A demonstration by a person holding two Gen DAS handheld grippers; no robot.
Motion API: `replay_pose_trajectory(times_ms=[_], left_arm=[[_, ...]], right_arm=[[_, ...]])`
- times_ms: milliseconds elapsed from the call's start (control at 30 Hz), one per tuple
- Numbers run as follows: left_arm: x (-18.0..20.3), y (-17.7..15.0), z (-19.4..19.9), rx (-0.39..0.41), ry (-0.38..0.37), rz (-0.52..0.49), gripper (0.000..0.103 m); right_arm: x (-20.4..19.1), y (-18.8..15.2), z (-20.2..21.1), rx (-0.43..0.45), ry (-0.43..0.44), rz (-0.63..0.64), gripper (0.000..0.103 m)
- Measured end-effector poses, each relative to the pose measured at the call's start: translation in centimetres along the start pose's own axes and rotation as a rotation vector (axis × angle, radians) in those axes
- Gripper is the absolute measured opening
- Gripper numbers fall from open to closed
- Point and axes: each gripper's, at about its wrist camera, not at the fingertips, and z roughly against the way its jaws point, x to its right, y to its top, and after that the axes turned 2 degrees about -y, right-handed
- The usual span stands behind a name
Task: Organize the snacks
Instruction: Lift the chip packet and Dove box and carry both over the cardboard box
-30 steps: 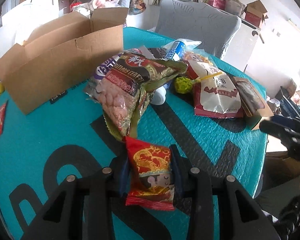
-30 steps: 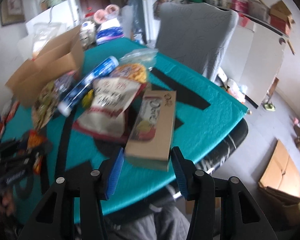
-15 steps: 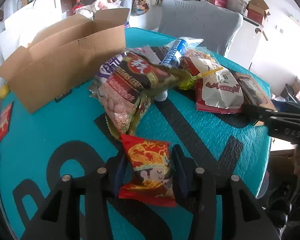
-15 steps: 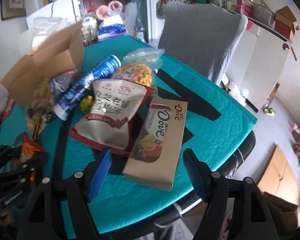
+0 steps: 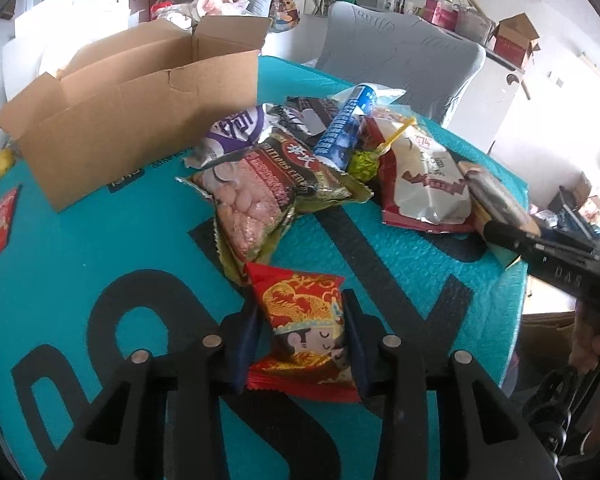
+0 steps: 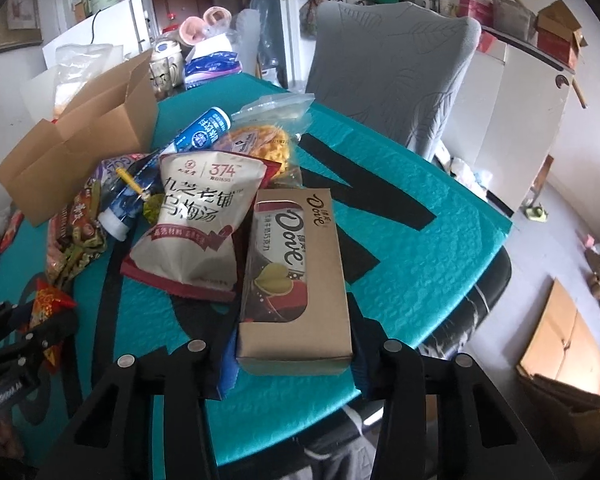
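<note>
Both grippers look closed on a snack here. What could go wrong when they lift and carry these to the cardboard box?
1. The left gripper pinches the soft red packet; it may crumple or slip.
2. The right gripper, whose jaws have just been closing, holds only the near end of the chocolate box; the far end could sag and drag the white pouch beside it.
3. The cardboard box lies beyond the snack pile, so a low carry might knock the blue tube.

Small snack packet (image 5: 306,328) sits between left gripper (image 5: 300,344) fingers, on the table (image 5: 100,248). Peanut bag (image 5: 256,196) just ahead of it, cardboard box (image 5: 132,120) farther ahead-left. Chocolate box (image 6: 294,276) between right gripper (image 6: 292,344) fingers; pouch (image 6: 200,220) ahead-left, touching it.
</note>
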Motion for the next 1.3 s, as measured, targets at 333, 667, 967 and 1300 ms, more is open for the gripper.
replay_pose_trajectory(times_ms=[333,667,967,1300], left_arm=[[0.6,0.8,1.0,0.017,-0.030,-0.007,0.038],[0.2,1.8,2.9,0.064,0.000,0.011,0.038],[-0.5,2.4,5.6,0.138,0.044,0.039,0.038],[-1.8,4.3,9.2,0.235,0.185,0.102,0.038]], right_arm=[[-0.6,-1.4,2.6,0.017,0.026,-0.007,0.044],[-2.3,-1.1,5.3,0.077,0.062,0.024,0.043],[-3.9,-0.1,7.6,0.135,0.136,0.057,0.043],[-8.5,2.0,8.4,0.197,0.333,0.177,0.043]])
